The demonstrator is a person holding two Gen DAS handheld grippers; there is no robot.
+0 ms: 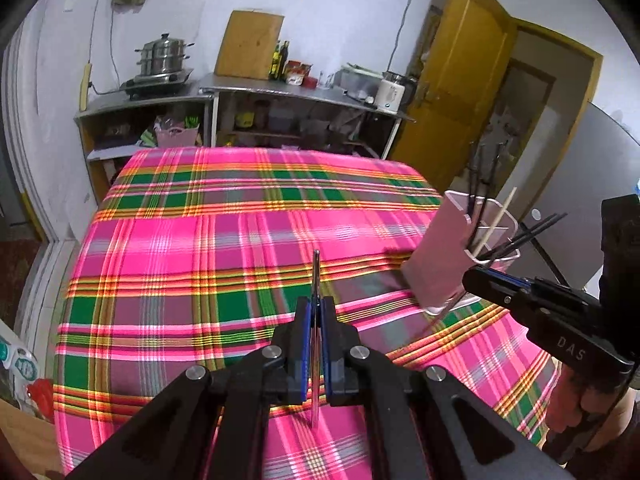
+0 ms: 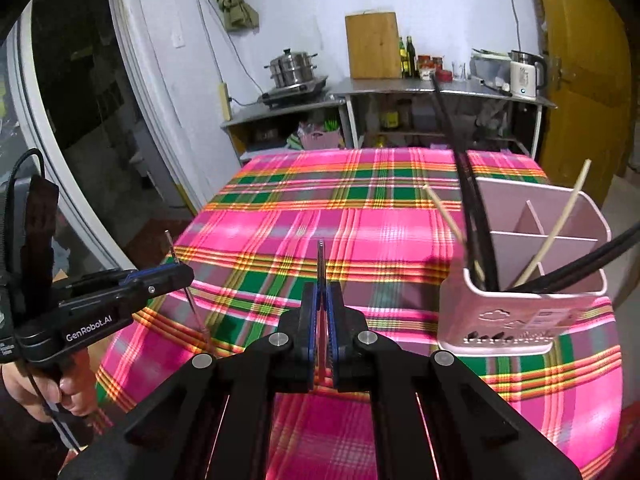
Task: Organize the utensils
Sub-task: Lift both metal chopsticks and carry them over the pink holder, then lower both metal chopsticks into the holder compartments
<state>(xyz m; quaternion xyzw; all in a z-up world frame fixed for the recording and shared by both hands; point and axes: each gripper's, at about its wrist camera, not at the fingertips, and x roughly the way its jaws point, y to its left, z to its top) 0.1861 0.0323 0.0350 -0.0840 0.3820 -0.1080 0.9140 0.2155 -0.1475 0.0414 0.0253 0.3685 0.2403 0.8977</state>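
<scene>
Holding two metal chopsticks [image 1: 315, 276], one each.

A plaid cloth [image 1: 224, 240] covers the desk; behind stand a steel steamer pot [image 1: 162, 54], a cutting board [image 1: 248, 44] (leaning against the wall) and a white kettle [image 2: 524, 76].

Pink/green/orange plaid tablecloth [image 2: 280, 216], pale-pink caddy [image 2: 520, 312], black + tan chopsticks [image 2: 472, 216].

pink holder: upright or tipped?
Upright. The pink holder stands on its base on the plaid cloth, open top up, with black chopsticks and pale chopsticks leaning inside.
</scene>
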